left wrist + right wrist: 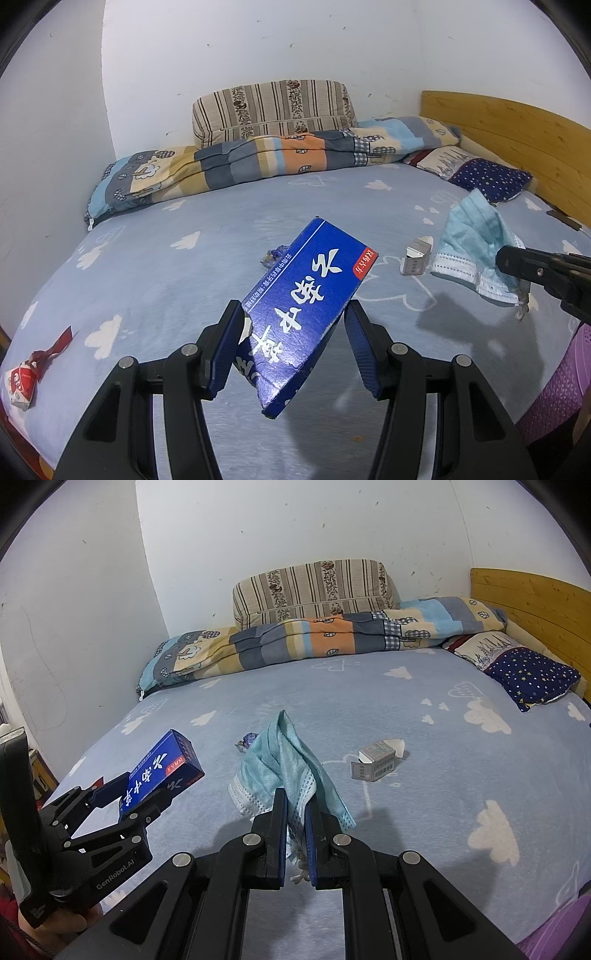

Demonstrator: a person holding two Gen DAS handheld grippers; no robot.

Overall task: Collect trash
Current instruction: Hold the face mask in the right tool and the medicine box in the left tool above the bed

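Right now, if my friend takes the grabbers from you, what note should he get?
Left gripper: shut on the blue cardboard box, held above the bed.
Right gripper: shut on the light blue face mask, also lifted.
Left on the cloud-print sheet: small grey-white carton, crumpled blue wrapper, red-white packet near the edge.
Nothing binned yet; a purple basket shows at the right. Drop both there, probably.
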